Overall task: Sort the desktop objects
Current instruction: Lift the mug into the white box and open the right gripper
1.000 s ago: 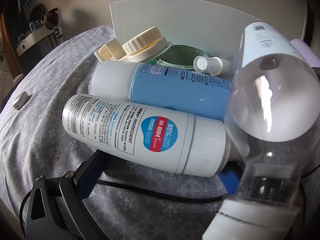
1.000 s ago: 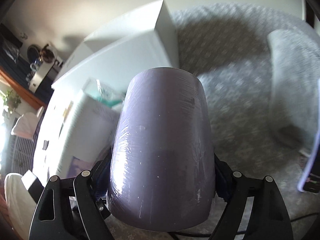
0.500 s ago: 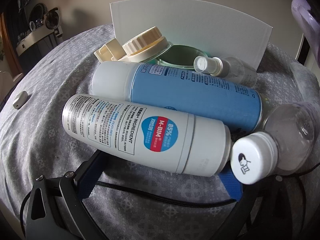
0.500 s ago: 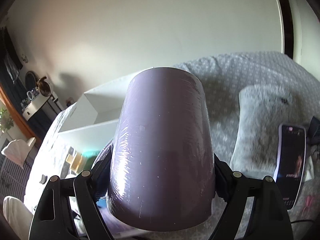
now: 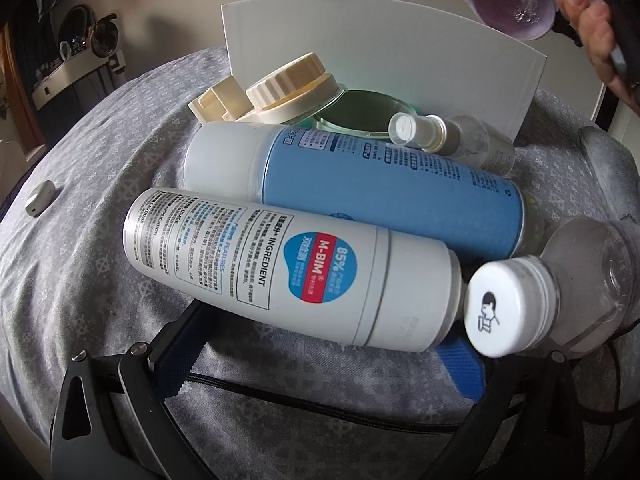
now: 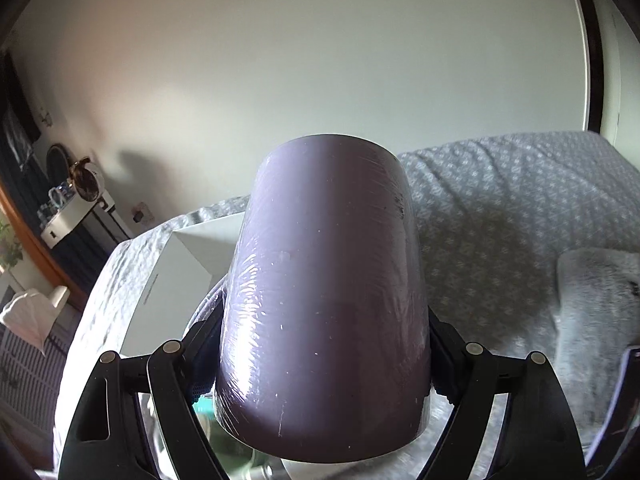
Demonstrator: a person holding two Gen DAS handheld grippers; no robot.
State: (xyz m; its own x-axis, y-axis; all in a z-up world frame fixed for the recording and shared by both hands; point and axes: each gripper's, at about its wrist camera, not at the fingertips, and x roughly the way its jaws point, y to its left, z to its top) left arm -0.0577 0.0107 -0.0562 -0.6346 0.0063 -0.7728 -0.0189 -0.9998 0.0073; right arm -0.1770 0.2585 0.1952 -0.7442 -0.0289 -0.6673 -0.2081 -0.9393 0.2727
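While the right gripper (image 6: 324, 364) holds its fingers clamped on the flanks of a mauve plastic cup (image 6: 328, 300), mouth toward the camera and base pointing out over the grey patterned cloth (image 6: 500, 216), the cup hangs in the air, high above the heap of things. From the left wrist view the same cup (image 5: 508, 4) shows at the top right, beside a person's hand (image 5: 592, 28).

The left gripper (image 5: 316, 360) has its fingers spread wide with nothing pressed between them; a white spray can with a blue-and-red label (image 5: 288, 268) lies across the gap just ahead. Behind it lie a blue-and-white can (image 5: 380, 188), a clear bottle with a white cap (image 5: 532, 304), a small clear spray bottle (image 5: 444, 136) and a cream-lidded jar (image 5: 292, 88), all against an open white box (image 5: 360, 48).

The step in hand looks like carrying the cup off to its place. The next move probably calls for a clear spot to set it upright, or the box, without knocking the pile.
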